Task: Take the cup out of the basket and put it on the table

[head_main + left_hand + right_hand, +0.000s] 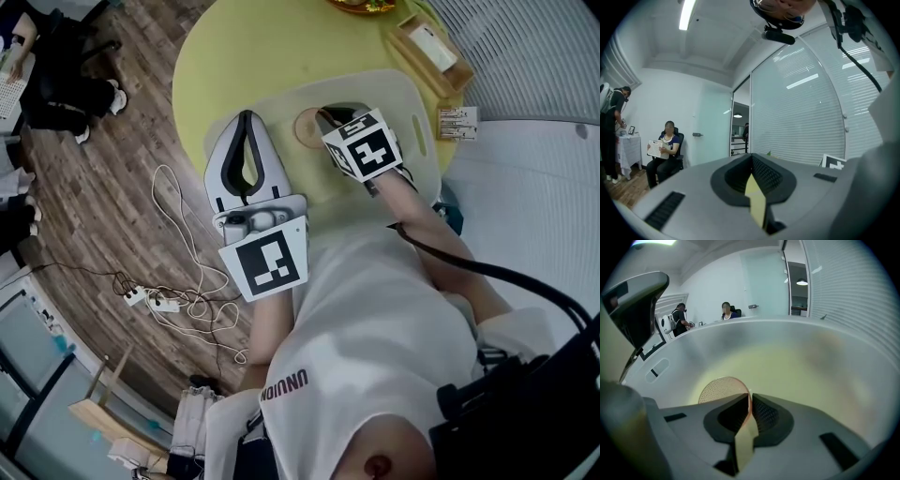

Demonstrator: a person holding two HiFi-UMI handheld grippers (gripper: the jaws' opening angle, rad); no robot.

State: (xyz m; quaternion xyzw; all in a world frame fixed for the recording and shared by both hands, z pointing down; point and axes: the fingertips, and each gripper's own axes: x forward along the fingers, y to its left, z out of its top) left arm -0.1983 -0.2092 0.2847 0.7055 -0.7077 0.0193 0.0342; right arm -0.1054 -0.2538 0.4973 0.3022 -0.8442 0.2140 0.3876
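Observation:
A translucent white basket (417,108) lies on the round yellow-green table (244,56). Inside it is a small orange-tinted cup (307,127), seen as a dotted disc in the right gripper view (717,389). My right gripper (328,120) reaches into the basket and is shut on the cup's thin rim (749,401); the basket's curved wall (797,348) surrounds it. My left gripper (247,120) hovers by the basket's left edge, shut with nothing between its fingers. In its own view the left gripper (751,165) points out into the room.
A wooden box (429,47) holding a white card stands at the table's far right, and a printed tag (457,122) lies beside the basket. A dish (361,5) sits at the far edge. Cables and a power strip (155,300) lie on the wooden floor. A seated person (665,150) is across the room.

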